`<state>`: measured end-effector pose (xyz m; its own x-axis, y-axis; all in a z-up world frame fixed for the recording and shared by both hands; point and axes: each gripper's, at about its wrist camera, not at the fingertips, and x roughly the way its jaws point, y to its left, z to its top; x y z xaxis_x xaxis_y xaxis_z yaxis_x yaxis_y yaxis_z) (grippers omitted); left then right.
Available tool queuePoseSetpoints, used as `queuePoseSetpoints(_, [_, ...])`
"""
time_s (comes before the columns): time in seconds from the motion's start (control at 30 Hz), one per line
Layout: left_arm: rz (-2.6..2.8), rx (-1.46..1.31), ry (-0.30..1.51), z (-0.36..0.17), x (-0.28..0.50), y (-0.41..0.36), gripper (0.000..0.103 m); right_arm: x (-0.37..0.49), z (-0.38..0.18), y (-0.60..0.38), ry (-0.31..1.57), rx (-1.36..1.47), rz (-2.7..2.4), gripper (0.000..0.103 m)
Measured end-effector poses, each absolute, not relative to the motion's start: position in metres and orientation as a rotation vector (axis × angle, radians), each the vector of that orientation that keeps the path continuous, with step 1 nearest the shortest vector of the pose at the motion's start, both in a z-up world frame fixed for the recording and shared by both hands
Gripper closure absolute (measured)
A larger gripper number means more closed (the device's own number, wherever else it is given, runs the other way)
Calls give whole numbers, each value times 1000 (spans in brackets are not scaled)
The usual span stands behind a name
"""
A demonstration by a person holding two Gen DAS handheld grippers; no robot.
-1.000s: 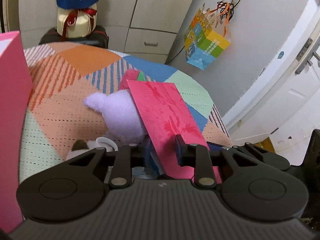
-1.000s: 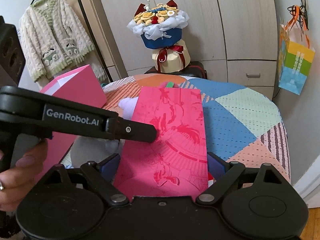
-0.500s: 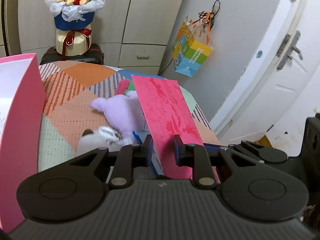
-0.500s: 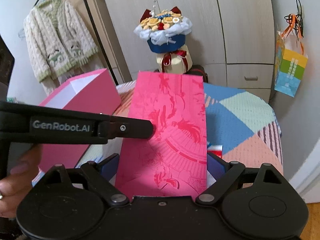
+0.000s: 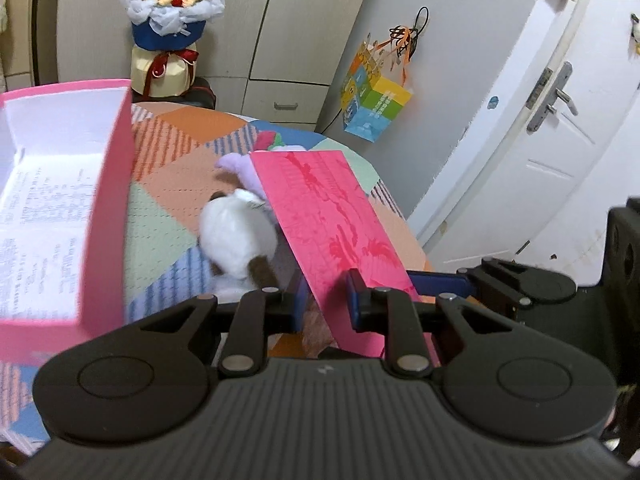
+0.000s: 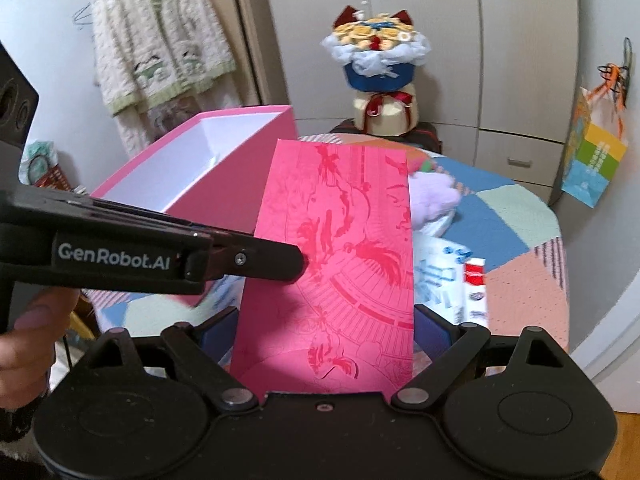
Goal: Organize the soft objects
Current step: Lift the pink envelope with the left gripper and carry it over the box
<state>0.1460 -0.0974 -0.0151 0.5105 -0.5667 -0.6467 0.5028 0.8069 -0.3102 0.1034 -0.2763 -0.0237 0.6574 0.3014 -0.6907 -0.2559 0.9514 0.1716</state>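
Both tools have hold of one flat pink lid, seen first from the left wrist. Left tool is pinched nearly shut, its blue pads clamped on the thin near edge of the pink lid, which slants up and away from it over the bed. Beyond and under the lid lie the soft things to be sorted: a white plush toy with brown patches, and just behind it a lilac plush toy, the two touching. At the left edge stands the open pink box, white inside, near the toys but apart from them.

From the right wrist, the right tool stands wide, its two fingers bracketing the lid across its full width, one against each long edge, so it appears to grip the lid by its sides. The left tool's arm comes in from the left and bites the lid's left edge, with a hand behind it. The box sits behind the lid; the lilac toy peeks out at the lid's right, above some printed packets.

By my reading, the lid is light and stiff card, likely to flex or slip if held by one edge alone, so the two-sided hold suits it. The plush toys should be light, squashy and non-slippery; a pinch through the middle of the body would hold better than an ear or a limb.
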Motion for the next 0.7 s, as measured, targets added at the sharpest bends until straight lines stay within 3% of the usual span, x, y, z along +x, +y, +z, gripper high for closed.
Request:
queuePoseSetpoints(0.33, [-582, -112, 815, -13, 111, -20, 83, 83, -15, -217, 851, -1, 444, 10])
queuePoseSetpoints(0.7, [-495, -105, 747, 32, 126, 62, 83, 110, 20, -151, 793, 70, 614, 9])
